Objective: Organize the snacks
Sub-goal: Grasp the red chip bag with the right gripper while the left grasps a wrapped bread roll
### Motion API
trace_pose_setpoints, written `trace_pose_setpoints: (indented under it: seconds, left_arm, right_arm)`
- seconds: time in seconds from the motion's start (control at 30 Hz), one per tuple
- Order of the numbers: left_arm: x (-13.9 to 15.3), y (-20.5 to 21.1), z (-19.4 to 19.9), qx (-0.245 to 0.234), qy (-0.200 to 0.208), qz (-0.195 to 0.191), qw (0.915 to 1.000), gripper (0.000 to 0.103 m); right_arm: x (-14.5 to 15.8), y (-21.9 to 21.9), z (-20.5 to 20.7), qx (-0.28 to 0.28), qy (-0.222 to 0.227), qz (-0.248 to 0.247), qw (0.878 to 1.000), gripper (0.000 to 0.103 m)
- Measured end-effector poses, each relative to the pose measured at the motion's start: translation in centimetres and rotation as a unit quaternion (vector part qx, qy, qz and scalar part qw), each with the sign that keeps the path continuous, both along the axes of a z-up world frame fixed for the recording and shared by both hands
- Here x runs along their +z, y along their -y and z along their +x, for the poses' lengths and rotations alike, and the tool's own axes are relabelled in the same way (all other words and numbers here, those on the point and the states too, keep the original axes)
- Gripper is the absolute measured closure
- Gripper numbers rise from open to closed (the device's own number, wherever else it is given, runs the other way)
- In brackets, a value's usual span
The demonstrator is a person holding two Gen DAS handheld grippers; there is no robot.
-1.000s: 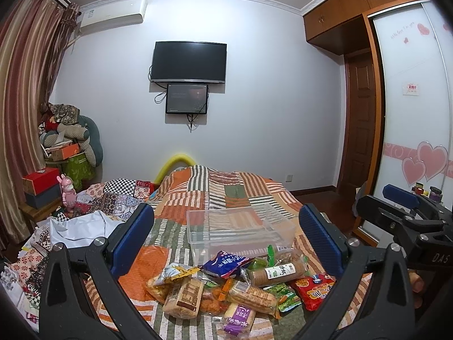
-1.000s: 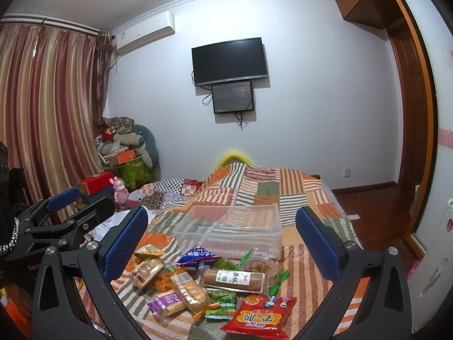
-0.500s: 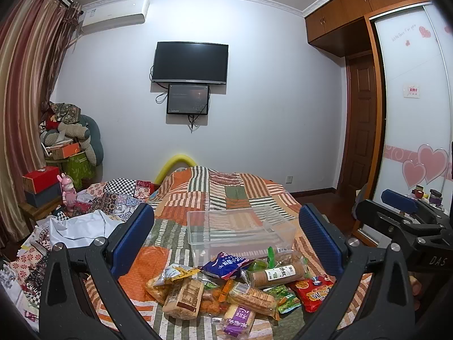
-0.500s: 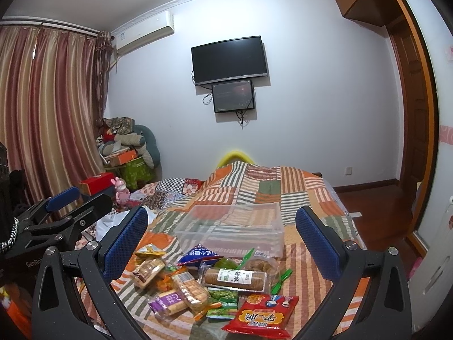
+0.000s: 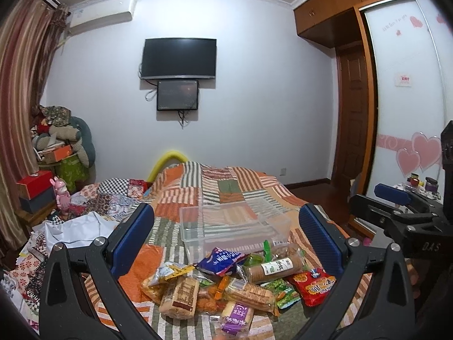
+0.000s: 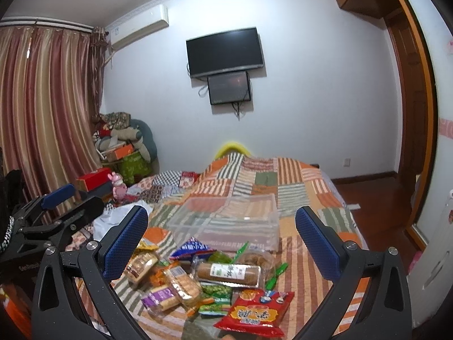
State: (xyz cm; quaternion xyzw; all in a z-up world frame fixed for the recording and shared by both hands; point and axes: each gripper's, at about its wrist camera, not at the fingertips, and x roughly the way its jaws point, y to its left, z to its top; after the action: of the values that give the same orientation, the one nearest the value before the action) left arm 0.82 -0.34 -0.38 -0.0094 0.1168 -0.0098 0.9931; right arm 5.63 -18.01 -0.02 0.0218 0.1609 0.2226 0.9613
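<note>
In the left wrist view, the left gripper (image 5: 226, 243) is hanging over the bed (image 5: 232, 187) with its jaws spread wide and nothing between them; a heap of snacks (image 5: 237, 280) is lying on the quilt below, with a clear bin (image 5: 235, 226) sitting just behind the heap, nothing showing inside it; a blue packet (image 5: 222, 260) is leaning against the bin's near wall; a biscuit roll (image 5: 273, 267) is lying beside a red bag (image 5: 314, 283); a purple pack (image 5: 236, 318) is lying at the near edge; the right gripper (image 5: 396, 206) is showing at the right edge, side-on, well apart from the heap.

In the right wrist view, the right gripper (image 6: 220, 238) is hovering with its jaws wide apart, gripping nothing; the snacks (image 6: 206, 280) are lying spread beneath it; the bin (image 6: 226, 223) is standing just beyond them; the roll (image 6: 228, 273) is lying across the middle; the red bag (image 6: 254, 314) is lying nearest; the left gripper (image 6: 65, 204) is showing at the left, beside the curtain (image 6: 48, 107), jaws parted.
</note>
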Motion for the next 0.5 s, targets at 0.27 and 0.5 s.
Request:
trace_pose_setpoints:
  seconds: [0.27,0.5]
  left_arm:
    - [-2.5,-0.5,3.0,-0.025,-0.071,-0.019,0.9970,0.003]
    - [-5.2,-1.5,5.8,-0.036,-0.148,-0.042,0.9874,0.024]
  right_arm:
    - [-2.9,1.9,2.3,-0.018,-0.070,-0.024,0.997,0.001]
    - [-5.8,2.7,3.8,-0.007,-0.143,-0.041,0.989,0.019]
